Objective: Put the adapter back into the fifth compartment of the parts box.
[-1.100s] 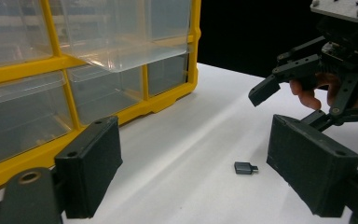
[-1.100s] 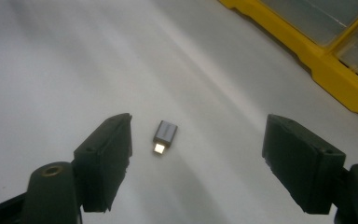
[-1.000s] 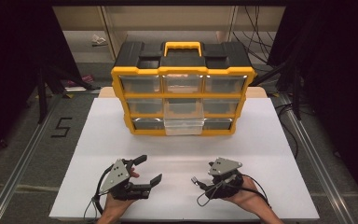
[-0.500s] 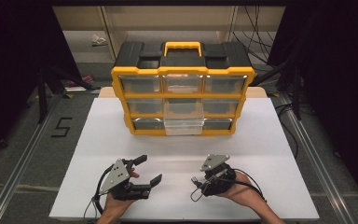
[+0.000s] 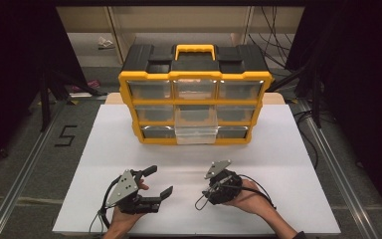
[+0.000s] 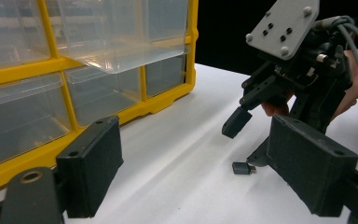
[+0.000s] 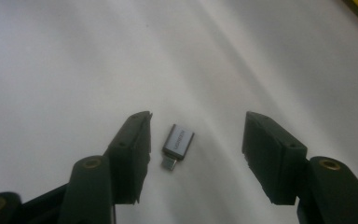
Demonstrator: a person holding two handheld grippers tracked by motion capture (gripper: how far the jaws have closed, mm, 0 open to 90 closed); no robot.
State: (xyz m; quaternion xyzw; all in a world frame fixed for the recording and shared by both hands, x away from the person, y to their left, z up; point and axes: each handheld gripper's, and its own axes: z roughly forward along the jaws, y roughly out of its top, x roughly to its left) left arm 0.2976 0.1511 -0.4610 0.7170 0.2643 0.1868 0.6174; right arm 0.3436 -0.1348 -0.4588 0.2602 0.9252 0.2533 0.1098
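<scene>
**Small adapter lies between the right gripper's spread jaws**

The small grey adapter (image 7: pixel 178 142) lies flat on the white table (image 5: pixel 288 164), in the gap between the two black jaws of the right gripper (image 7: pixel 193 149). It sits nearer the jaw at the left of the right gripper view, just beside it but not touching; the other jaw stands well clear. Its metal plug end points back toward the gripper's body. The jaws have just been closing, yet neither pad presses on the adapter, so the gripper is still open around it.

From the left gripper view the adapter (image 6: pixel 242 168) shows on the table directly under the right gripper (image 6: pixel 249 140), which tilts steeply down over it.

The left gripper (image 5: pixel 154 181) rests near the table's front edge, well apart from the adapter, its jaws wide with nothing between them.

Farther back stands the yellow drawer cabinet (image 5: pixel 195 107), its lower middle drawer (image 5: pixel 195 132) pulled out.
</scene>
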